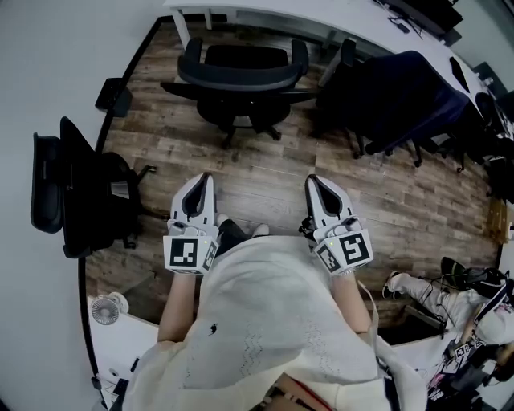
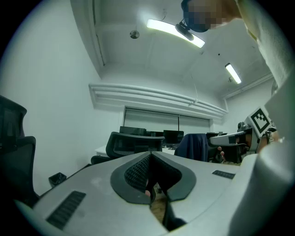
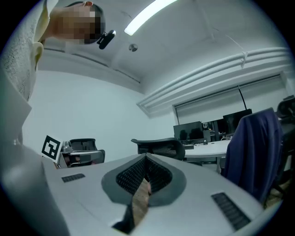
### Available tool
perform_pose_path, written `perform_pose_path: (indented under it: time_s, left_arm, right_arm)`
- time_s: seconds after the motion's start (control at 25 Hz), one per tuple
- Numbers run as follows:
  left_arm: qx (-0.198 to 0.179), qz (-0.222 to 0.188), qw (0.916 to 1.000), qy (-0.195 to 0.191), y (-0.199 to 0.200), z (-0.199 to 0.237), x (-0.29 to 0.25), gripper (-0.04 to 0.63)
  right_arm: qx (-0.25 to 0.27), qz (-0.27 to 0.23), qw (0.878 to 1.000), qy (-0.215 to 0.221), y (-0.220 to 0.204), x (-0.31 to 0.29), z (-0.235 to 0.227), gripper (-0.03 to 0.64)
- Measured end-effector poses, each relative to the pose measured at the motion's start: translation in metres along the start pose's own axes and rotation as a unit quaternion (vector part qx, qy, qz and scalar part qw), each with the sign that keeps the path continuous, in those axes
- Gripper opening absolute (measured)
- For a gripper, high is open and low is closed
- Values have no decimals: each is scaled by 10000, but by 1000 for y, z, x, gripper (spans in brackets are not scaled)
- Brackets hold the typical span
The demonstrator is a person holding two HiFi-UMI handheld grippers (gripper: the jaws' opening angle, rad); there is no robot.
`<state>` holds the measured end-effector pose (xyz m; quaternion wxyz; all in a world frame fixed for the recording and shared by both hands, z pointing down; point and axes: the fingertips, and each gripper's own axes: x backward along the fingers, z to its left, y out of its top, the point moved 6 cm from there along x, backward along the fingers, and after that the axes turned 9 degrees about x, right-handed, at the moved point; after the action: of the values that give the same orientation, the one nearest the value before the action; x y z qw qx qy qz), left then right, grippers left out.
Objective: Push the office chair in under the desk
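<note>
The black office chair [image 1: 241, 80] stands pulled out from the white desk [image 1: 265, 14] at the top of the head view, its backrest facing me. Both grippers are held level over the wood floor, well short of the chair and touching nothing. My left gripper [image 1: 201, 181] is shut with nothing in it, its tips meeting. My right gripper [image 1: 315, 183] is likewise shut and empty. In the left gripper view the left gripper [image 2: 150, 154] points toward the chair [image 2: 133, 143]. In the right gripper view the right gripper [image 3: 145, 157] has the chair [image 3: 159, 147] just beyond its tips.
A second chair draped with a dark blue jacket [image 1: 401, 100] stands to the right of the first. Another black chair [image 1: 80, 189] is by the left wall, with a small black bin [image 1: 115, 95] beyond it. A small fan [image 1: 104, 307] sits at lower left, and cables and gear [image 1: 466, 321] at lower right.
</note>
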<state>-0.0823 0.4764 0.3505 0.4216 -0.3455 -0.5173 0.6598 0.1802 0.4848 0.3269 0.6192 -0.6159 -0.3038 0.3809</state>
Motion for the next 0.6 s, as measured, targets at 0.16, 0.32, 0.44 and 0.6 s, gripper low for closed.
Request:
perform_pose_path:
  time_s: [0.16, 0.32, 0.44, 0.6]
  left_arm:
    - [21, -9, 10000, 85, -3, 1, 2, 14]
    - [21, 41, 9999, 146, -6, 0, 4, 14]
    - [14, 51, 9999, 149, -6, -2, 4, 14]
    - [-1, 60, 9999, 124, -7, -4, 2, 14]
  right_arm:
    - [-12, 30, 10000, 48, -2, 0, 0, 0]
    - [-58, 18, 10000, 35, -5, 2, 0, 0]
    - [-67, 23, 10000, 5, -7, 3, -3, 0]
    - [-24, 80, 10000, -14, -9, 5, -4, 0]
